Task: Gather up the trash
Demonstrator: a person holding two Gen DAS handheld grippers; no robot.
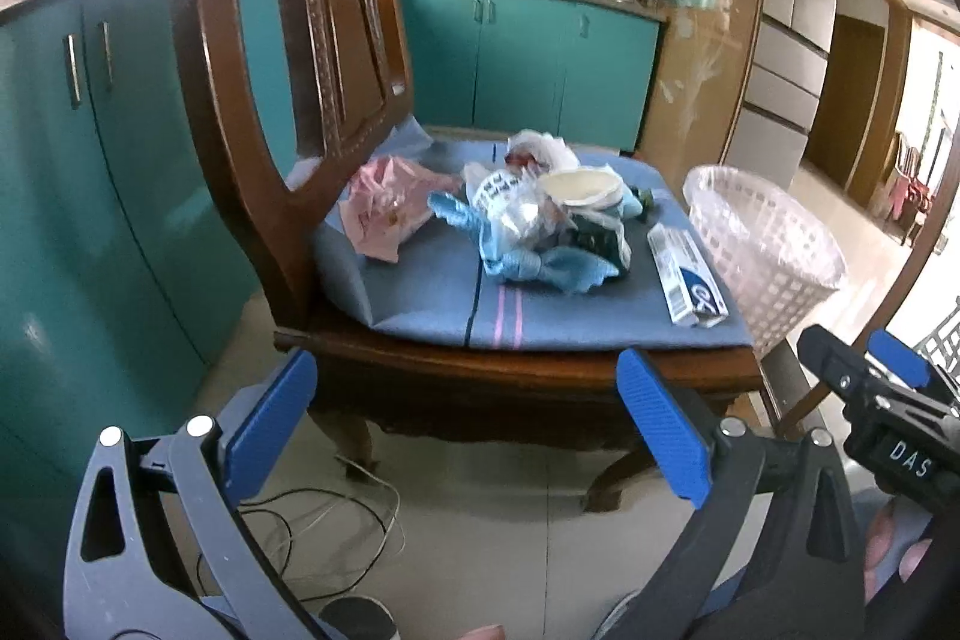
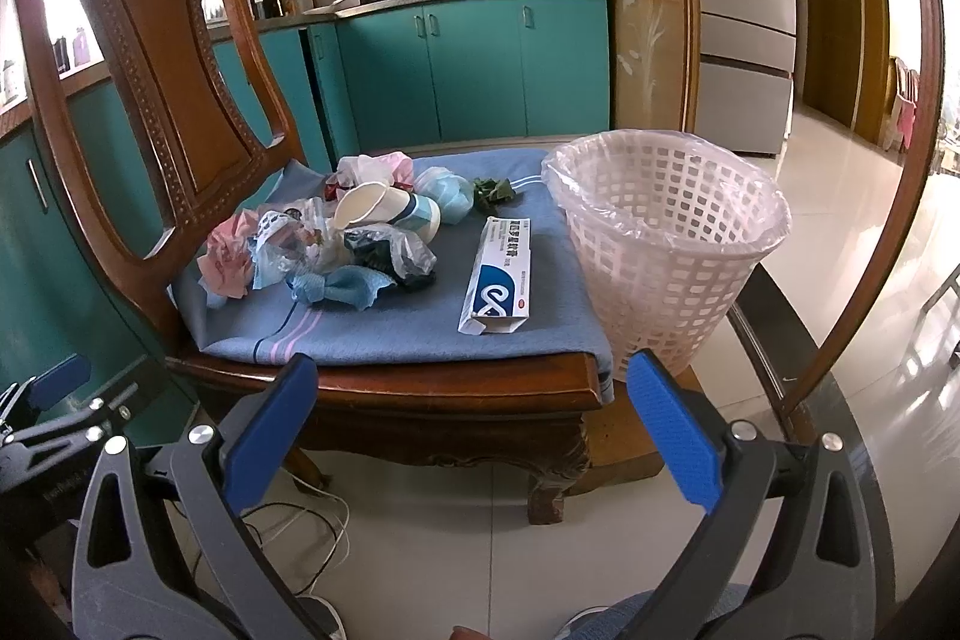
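Both claws released, nothing between the pads. Left gripper (image 1: 465, 421) and right gripper (image 2: 474, 421) each hang low at 6 o'clock of their own view, fingers spread wide, aimed level at the front edge of one wooden chair (image 2: 456, 388), clear of it. Right gripper's black body shows at 4 o'clock in the left view.

Trash sits heaped on the blue seat cloth (image 2: 372, 334), centre-left: one crumpled pink bag (image 2: 228, 259), one paper cup (image 2: 369, 208) on its side, one blue twisted wrapper (image 2: 342, 292), clear and dark plastic bags tangled, count unclear. One long blue-and-white tube box (image 2: 498, 277) lies apart at 3 o'clock of the heap. One white lattice basket (image 2: 666, 244), lined with clear plastic, stands just beside the chair's right edge.
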